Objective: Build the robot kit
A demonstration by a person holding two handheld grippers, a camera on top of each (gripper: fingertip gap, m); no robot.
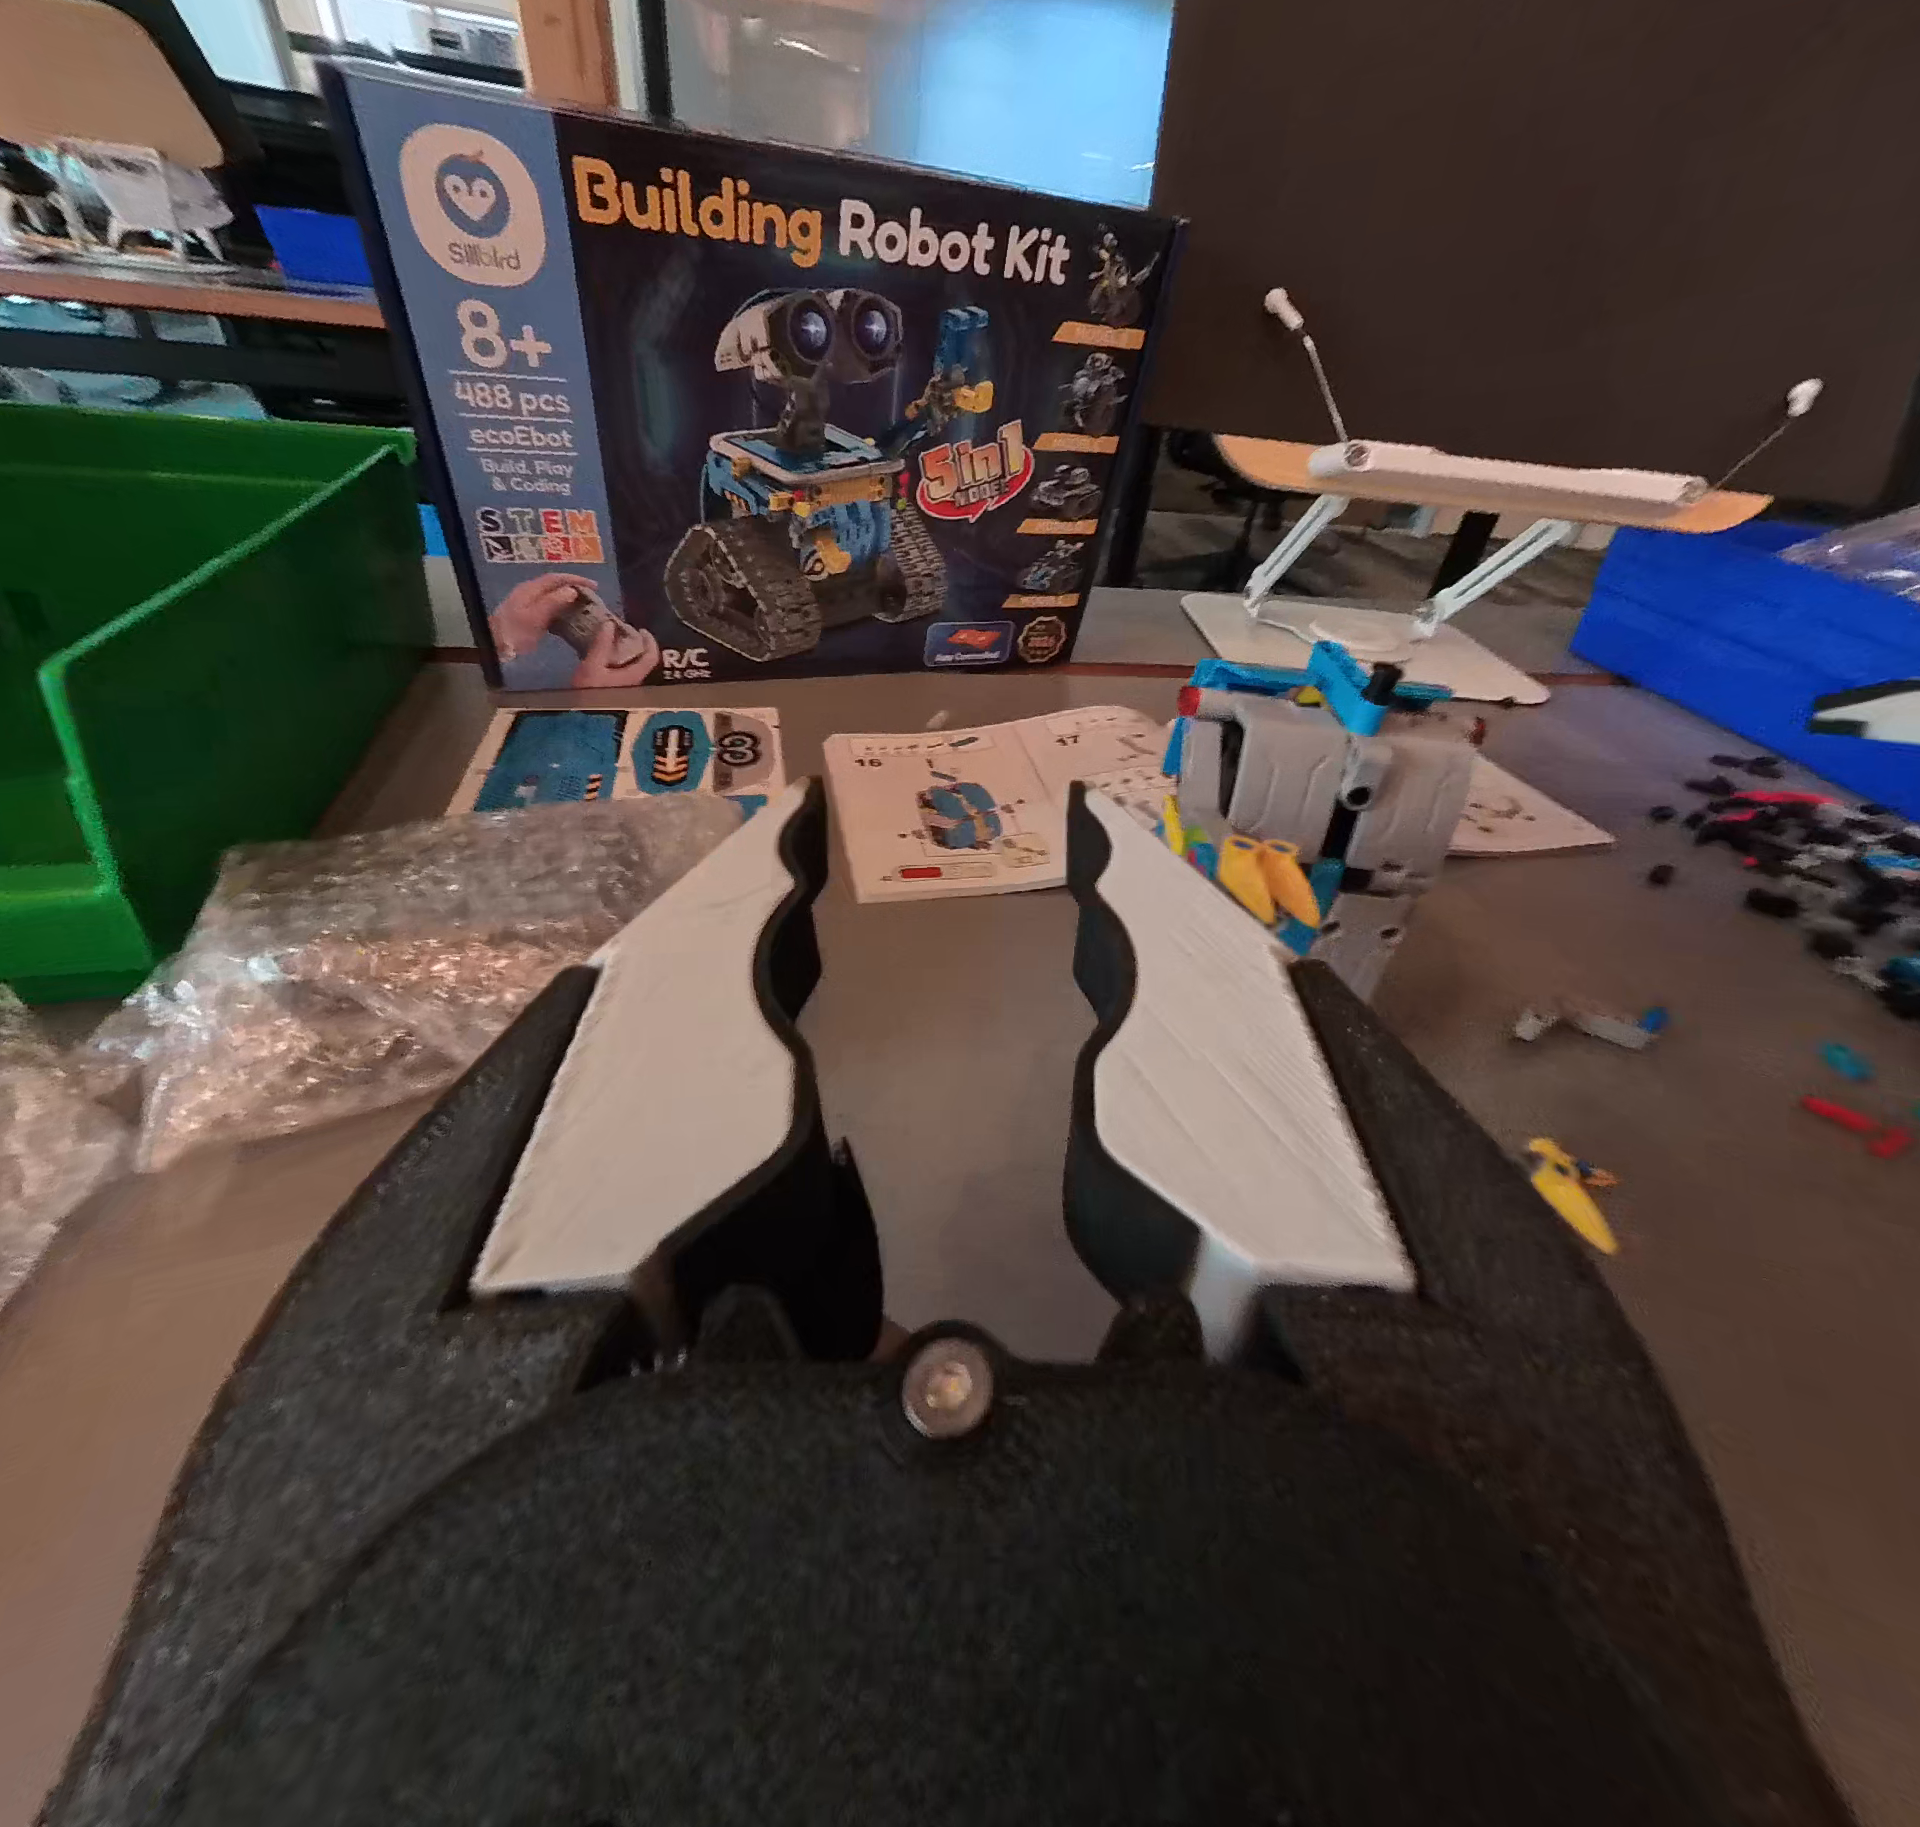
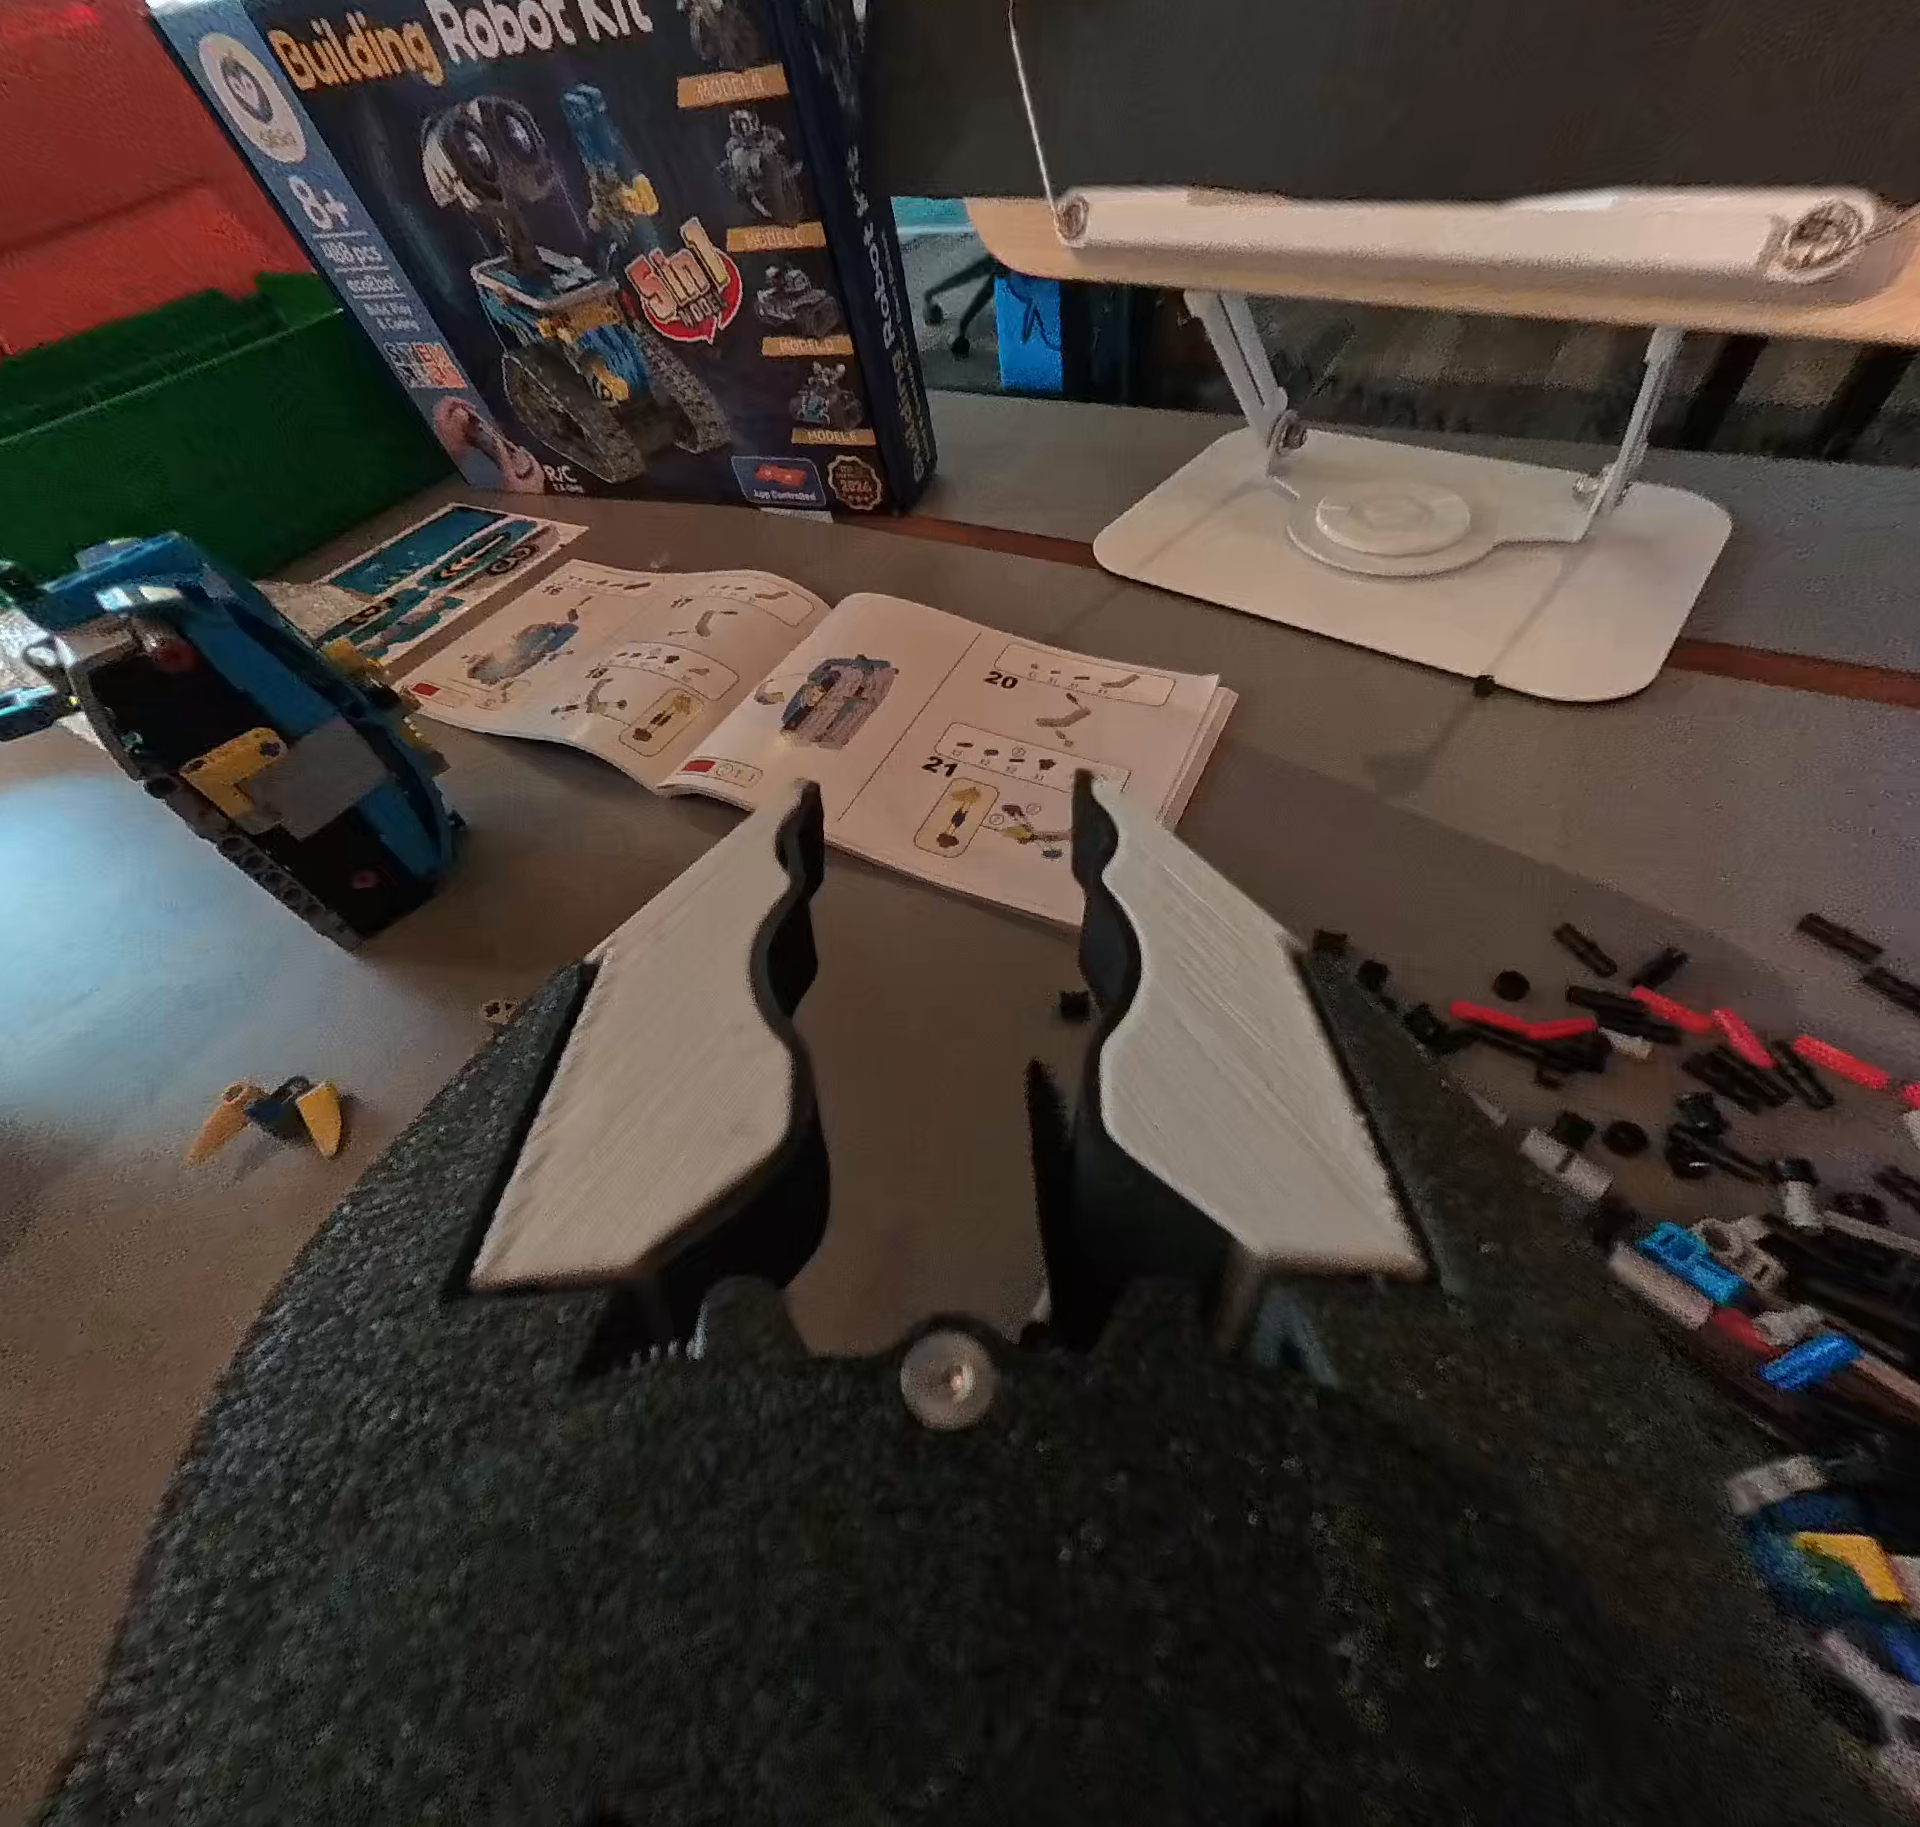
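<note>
Left gripper [image 1: 945, 790] spread, empty, nr upright brick model [image 1: 1320, 821], right gripper [image 2: 945, 790] spread over open booklet [image 2: 883, 728]

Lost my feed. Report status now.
Left gripper open, empty, over bare table. Right gripper open, empty, tips above instruction booklet. Half-built model standing between them; loose parts at right.

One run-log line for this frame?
left gripper: open, empty | right gripper: open, empty, over booklet | brick model: upright, untouched
</note>
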